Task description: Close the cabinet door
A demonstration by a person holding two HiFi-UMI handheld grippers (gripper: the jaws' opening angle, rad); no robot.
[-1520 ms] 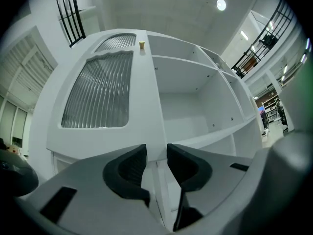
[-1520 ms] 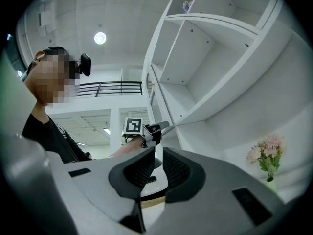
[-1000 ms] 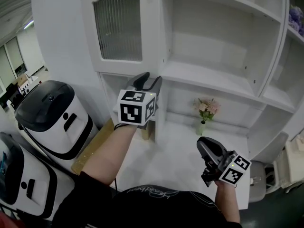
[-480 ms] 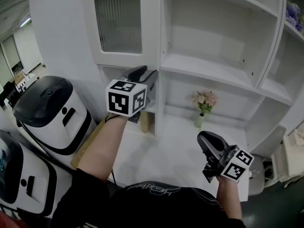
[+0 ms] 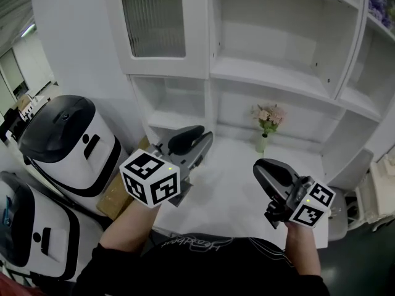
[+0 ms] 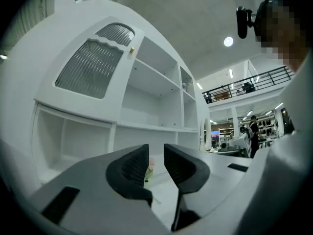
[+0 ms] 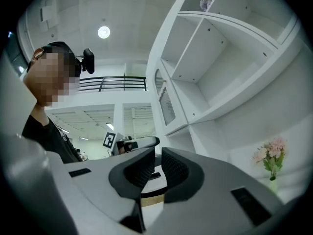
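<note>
The cabinet door (image 5: 154,23), white with a ribbed glass pane, sits at the cabinet's upper left and looks flush with the frame. It also shows in the left gripper view (image 6: 90,70), with a small gold knob (image 6: 131,49). My left gripper (image 5: 196,142) is low over the white counter (image 5: 228,190), well back from the door. Its jaws (image 6: 155,153) are closing with nothing between them. My right gripper (image 5: 268,168) hangs low at the right, its jaws (image 7: 157,155) together and empty.
A small vase of pink flowers (image 5: 266,125) stands at the back of the counter under open white shelves (image 5: 278,73). Two black-and-white machines (image 5: 68,143) and a cardboard box (image 5: 117,193) stand at the left. A white chair (image 5: 336,224) is at the right.
My left gripper has drawn back from the cabinet front below the door, toward me and down, and its jaws have narrowed. The right gripper has risen slightly.
</note>
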